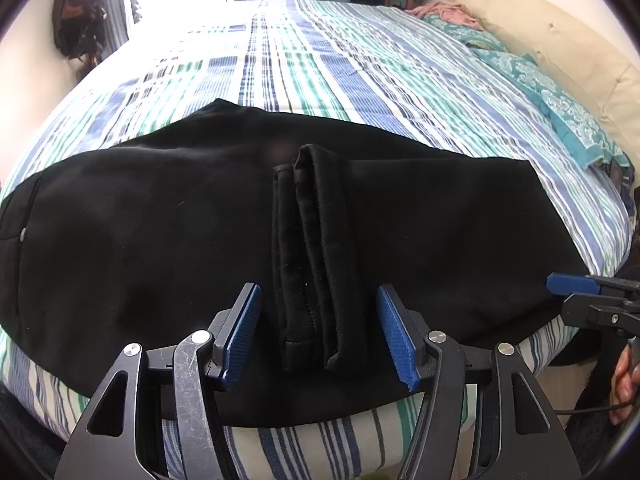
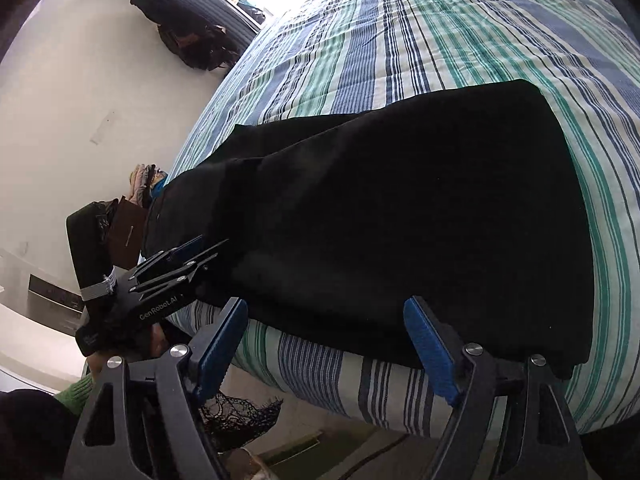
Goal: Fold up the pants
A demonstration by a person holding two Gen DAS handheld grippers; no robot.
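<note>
**Pants folded over once along the near edge of the bed, both grippers empty**

So the black pants (image 1: 160, 216) lie flat across the striped bed (image 1: 304, 56), stretched along its near edge, a bit of the cloth reaching right to that edge. The leg ends (image 1: 312, 260) look doubled back onto the upper part, hems stacked in a narrow ridge running away from the near edge. My guess is that's why they sit there: the legs are laid over so the bundle gets shorter, and keeping everything at the near edge puts it in easy reach.

The left gripper (image 1: 318, 328) hangs just above those hems, jaws spread to either side of the ridge, blue pads clear of the cloth, so it's released and holding nothing. Lined up like that it's probably set to pinch the hems or press them flat.

The right gripper (image 2: 326, 344) is off toward the far end of the pants near the same edge, jaws wide, nothing between them but cloth and bedspread underneath. Also released. In the right wrist view the other gripper sits over the fabric's near side.

Half done, I'd say; another fold is still needed.
</note>
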